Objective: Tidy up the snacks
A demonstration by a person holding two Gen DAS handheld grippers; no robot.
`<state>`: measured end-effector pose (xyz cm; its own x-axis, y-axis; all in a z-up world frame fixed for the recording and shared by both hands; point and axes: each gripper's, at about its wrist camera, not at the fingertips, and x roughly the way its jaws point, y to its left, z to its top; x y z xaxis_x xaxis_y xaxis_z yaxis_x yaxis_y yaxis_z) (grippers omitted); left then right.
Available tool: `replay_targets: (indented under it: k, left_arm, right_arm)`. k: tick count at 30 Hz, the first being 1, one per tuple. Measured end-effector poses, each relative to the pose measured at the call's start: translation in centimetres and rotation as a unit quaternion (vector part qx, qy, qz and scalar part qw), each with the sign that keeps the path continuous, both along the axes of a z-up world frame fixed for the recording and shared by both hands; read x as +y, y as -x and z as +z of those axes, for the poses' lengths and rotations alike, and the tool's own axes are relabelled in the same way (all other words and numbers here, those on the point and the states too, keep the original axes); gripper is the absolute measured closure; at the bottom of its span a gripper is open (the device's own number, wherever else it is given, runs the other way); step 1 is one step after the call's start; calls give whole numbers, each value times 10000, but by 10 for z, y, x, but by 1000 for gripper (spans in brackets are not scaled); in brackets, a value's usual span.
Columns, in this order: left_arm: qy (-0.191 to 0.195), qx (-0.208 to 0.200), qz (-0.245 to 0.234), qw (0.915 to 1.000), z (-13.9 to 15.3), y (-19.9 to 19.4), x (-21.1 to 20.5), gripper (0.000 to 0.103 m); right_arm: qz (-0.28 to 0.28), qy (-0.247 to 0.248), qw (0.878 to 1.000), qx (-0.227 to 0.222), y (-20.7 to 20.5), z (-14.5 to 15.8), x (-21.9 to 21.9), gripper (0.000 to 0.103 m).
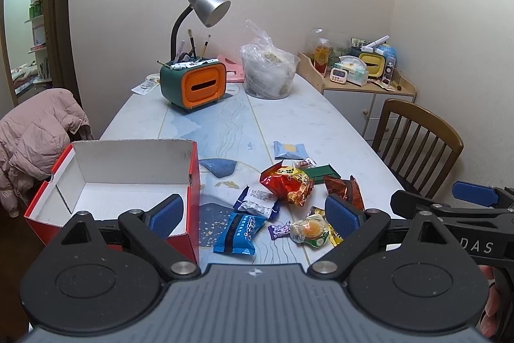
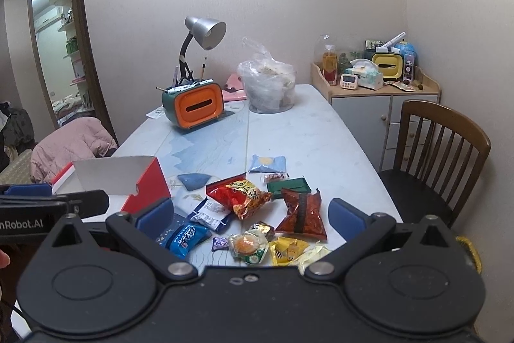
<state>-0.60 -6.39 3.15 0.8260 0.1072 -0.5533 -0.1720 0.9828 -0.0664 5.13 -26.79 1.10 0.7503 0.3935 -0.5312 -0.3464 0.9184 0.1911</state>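
Two handheld grippers hover side by side over the near end of a pale blue table (image 1: 289,118), both empty, their blue-padded jaws spread wide. Between the fingers of the left gripper (image 1: 253,216) lies a scatter of snacks: a blue packet (image 1: 239,232), a white-and-blue wrapper (image 1: 257,198) just behind it, a small purple candy (image 1: 279,230) and a clear pack with an orange-yellow centre (image 1: 310,230). A red-and-yellow chip bag (image 1: 287,184) sits in the middle of the pile, a dark red foil bag (image 1: 343,190) beside it, a green flat pack (image 1: 323,172) and a light blue pouch (image 1: 289,149) further back.

To the left of the snacks stands an open red box (image 1: 128,176) with a white interior, nothing visible inside it; the left gripper's left finger hangs over its near right corner.

The right gripper (image 2: 252,216) faces the same heap, which from its camera also shows a yellow wrapper (image 2: 287,249) near the table's edge.

At the far end are an orange-fronted desk organiser (image 1: 192,85) holding pens, a grey gooseneck lamp (image 1: 208,8) and a clear bag-lined tub (image 1: 268,73). A wooden chair (image 2: 440,150) stands to the right, a pink jacket (image 1: 35,137) draped to the left.
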Motion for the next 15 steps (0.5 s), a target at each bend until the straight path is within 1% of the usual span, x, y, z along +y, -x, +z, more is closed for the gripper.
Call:
replay_targets:
  k: [5,15]
  left_arm:
    - [1,0,-3,10000,-2,0,-2,7]
    - [2,7,-51,10000,-4,-1,-5,7]
  right_arm:
    - [-35,59,9999,-103,2,2,1,0]
    - [-79,62,9999,-107,3,3,1,0]
